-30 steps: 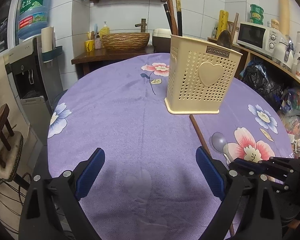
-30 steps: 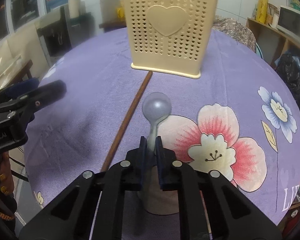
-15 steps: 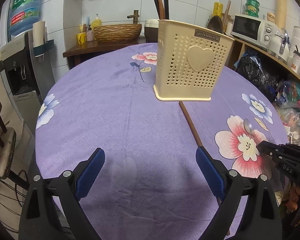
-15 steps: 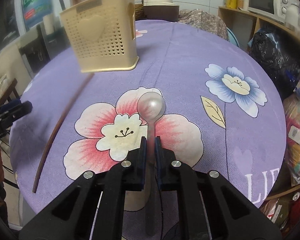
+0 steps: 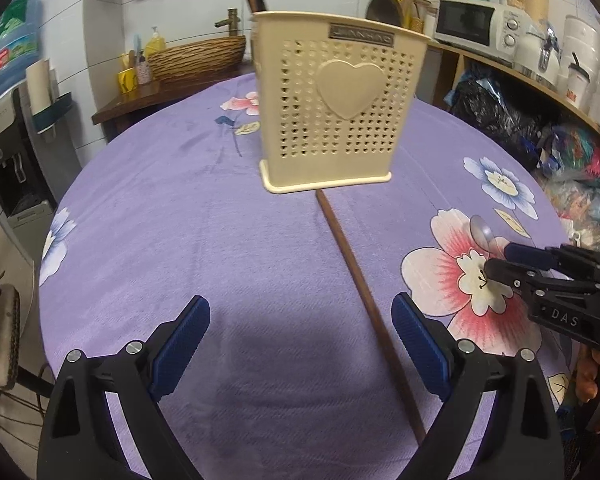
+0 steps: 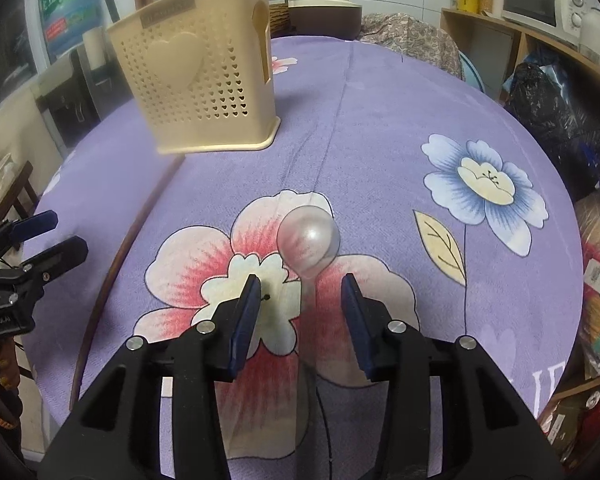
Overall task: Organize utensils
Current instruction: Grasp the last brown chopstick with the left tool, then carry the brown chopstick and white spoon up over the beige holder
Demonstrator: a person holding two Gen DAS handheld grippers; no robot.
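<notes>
right gripper jaws now parted where the spoon handle was pinched half a second ago, spoon laid on the pink flower of the purple tablecloth, left gripper spread wide, held above the cloth, cream utensil holder positioned upright beyond, brown chopstick laid before it

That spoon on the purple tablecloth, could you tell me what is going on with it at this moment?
A person is sorting utensils with two handheld claws. The right claw is open around the handle of the spoon, which lies on a pink flower of the tablecloth. The left claw is open and holds nothing. A long brown stick lies in front of the cream utensil holder.
</notes>
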